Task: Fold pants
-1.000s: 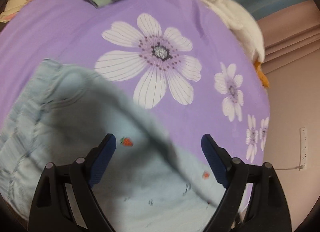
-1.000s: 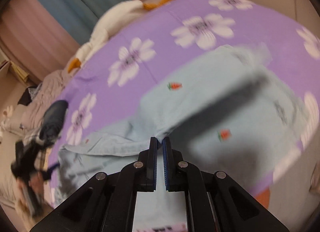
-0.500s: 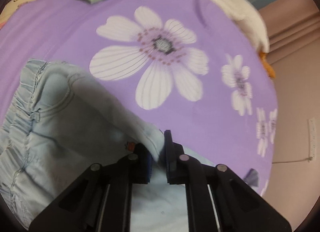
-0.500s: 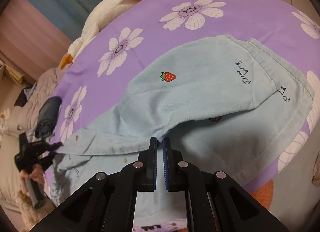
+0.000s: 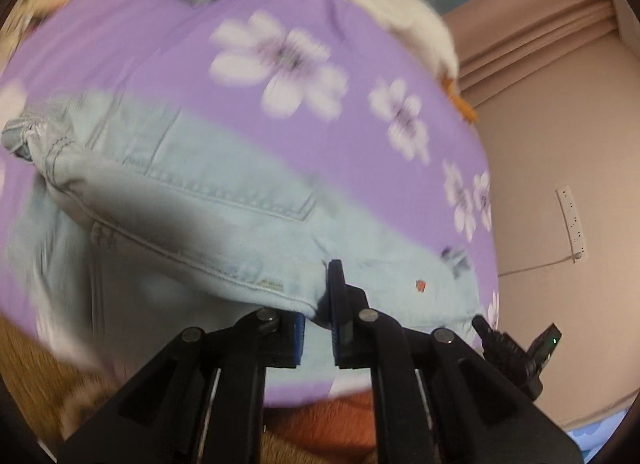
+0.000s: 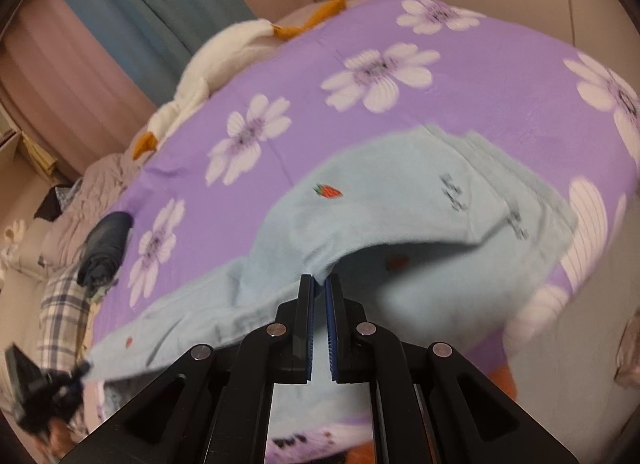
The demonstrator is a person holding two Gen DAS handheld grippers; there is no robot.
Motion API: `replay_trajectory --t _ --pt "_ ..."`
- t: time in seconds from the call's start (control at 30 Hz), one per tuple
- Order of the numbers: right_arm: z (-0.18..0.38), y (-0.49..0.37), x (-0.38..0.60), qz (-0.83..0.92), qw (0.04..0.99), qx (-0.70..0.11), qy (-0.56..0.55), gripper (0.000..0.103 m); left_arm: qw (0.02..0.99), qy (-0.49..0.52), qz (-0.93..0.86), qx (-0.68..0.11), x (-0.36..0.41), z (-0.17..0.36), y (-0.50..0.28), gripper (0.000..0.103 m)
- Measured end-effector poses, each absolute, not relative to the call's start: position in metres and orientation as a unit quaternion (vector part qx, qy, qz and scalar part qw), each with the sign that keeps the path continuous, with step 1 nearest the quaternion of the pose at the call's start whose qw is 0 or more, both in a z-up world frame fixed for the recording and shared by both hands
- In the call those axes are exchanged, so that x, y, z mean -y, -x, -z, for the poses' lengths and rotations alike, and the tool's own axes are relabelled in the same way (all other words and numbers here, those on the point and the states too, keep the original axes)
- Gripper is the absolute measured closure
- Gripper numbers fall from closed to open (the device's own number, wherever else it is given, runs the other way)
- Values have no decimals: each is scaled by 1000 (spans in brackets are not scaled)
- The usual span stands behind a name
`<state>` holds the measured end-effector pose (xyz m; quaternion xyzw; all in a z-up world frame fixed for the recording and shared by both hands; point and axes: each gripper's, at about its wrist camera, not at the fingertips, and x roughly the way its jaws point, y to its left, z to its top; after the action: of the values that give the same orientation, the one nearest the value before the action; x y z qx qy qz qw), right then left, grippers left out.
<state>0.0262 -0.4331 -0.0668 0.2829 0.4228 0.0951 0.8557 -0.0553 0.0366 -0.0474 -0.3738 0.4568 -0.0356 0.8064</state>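
Here, pants (image 5: 208,200): pale denim, partly lifted off the purple bedspread (image 5: 120,44)
Left gripper (image 5: 318,314): pinching a pants edge just ahead of it
Right gripper (image 6: 319,306): clamped on another pants edge

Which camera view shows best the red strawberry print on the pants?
The right wrist view: the strawberry lies unhidden on top of the pants, with red body and green leaves visible. In the left wrist view only a tiny red spot shows, too small to identify.
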Motion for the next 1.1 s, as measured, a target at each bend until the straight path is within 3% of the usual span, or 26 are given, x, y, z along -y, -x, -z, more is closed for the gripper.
replay_trajectory --t 0.2,0.43,0.53,0.6,0.67,0.8,0.93,1.03,1.07,1.1 --pt "93 -9 442 -89 833 -450 -308 96 774 383 20 -504 -30 97 86 93" --pt "118 -11 432 -87 826 -477 -287 97 771 388 10 -505 -33 117 82 88" --pt "123 -16 433 -91 822 -482 -288 96 781 382 -3 -493 -41 110 85 71" --pt "123 -19 437 -98 819 -481 -296 96 797 379 -26 -469 -53 101 92 53" --pt "125 -22 444 -101 814 -479 -313 89 803 386 -43 -452 -65 99 96 46" --pt "124 -26 469 -62 825 -456 -328 70 803 412 -76 -423 -96 99 101 46" --pt "132 -44 491 -44 823 -451 -344 67 802 429 -79 -408 -110 107 96 48" --pt "129 -54 504 -21 827 -439 -350 67 801 429 -84 -410 -117 110 91 66" --pt "127 -57 507 -8 831 -434 -348 67 804 422 -81 -410 -118 109 89 81" --pt "126 -59 511 6 836 -429 -342 68 808 415 -70 -413 -119 108 85 85"
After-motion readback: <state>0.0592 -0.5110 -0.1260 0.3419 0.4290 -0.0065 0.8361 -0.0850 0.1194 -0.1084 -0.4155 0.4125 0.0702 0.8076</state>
